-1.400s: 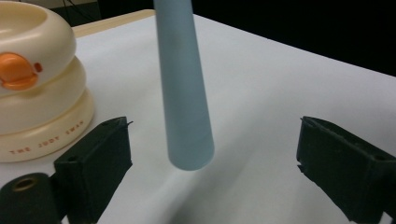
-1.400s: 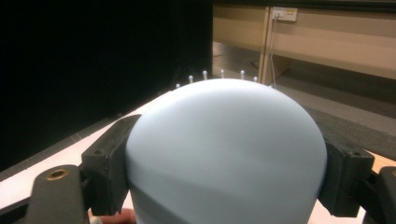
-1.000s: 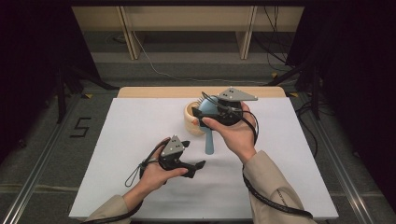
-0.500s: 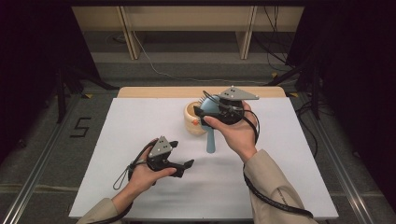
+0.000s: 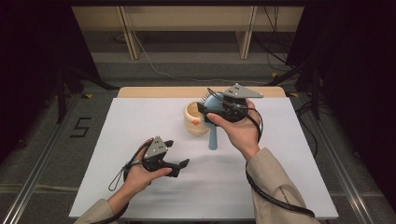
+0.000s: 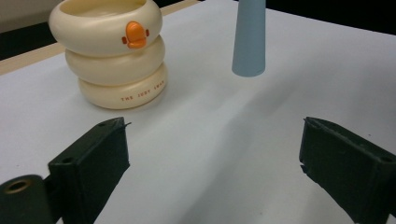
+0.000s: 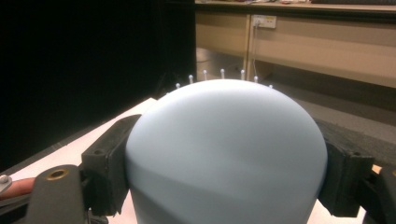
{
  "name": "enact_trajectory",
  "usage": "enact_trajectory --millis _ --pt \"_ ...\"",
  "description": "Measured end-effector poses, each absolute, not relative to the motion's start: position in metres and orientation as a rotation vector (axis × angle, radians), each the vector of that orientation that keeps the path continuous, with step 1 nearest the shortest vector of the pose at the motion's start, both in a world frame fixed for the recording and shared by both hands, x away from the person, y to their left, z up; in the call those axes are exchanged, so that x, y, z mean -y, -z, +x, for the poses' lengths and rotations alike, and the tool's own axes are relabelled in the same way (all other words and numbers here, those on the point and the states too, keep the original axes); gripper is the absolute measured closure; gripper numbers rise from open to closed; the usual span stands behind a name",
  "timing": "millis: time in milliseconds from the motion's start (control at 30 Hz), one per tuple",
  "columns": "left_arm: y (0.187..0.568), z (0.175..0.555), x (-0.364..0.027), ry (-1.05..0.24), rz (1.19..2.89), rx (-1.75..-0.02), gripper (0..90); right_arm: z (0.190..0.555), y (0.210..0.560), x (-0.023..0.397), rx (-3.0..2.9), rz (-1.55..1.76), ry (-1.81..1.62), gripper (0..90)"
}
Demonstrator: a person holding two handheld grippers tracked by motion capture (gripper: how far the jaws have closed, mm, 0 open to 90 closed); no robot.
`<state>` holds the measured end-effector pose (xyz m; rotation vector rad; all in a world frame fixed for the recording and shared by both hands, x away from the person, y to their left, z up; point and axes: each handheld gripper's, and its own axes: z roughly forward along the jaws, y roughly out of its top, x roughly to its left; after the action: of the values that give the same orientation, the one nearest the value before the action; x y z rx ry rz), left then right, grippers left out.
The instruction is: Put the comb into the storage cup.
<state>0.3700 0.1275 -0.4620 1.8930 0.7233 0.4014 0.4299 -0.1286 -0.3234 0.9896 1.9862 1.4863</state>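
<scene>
My right tool (image 5: 205, 113) grips the smooth blue hairbrush (image 5: 213, 132) by its domed head, just beside the ringed cream cup (image 5: 194, 118); my left tool (image 5: 180, 166) hovers gaping, empty, nearer me.

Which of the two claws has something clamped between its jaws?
The right claw: its jaws grip the head of the light blue hairbrush. The left claw stands open over bare white table, short of the cream duck-bill cup.

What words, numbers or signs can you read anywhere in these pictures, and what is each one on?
"THE JUDY SWAN" (last word blurred, unsure): small brown print on the bottom ring of the cream cup.
"5": dark numeral on the floor, left of the table.
Nothing readable on the blue brush.
</scene>
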Motion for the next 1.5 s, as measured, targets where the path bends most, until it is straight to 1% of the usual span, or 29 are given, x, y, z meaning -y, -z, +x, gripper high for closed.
enact_trajectory --millis 533,1500 --pt "0.466 0.371 -0.145 -0.457 1.909 -0.745 8.1 0.434 0.318 0.133 -1.943 0.999 -1.498 20.6" --pt "0.470 0.374 -0.157 -0.465 1.894 -0.793 8.9 0.449 0.308 0.135 -1.871 1.009 -1.516 20.5"
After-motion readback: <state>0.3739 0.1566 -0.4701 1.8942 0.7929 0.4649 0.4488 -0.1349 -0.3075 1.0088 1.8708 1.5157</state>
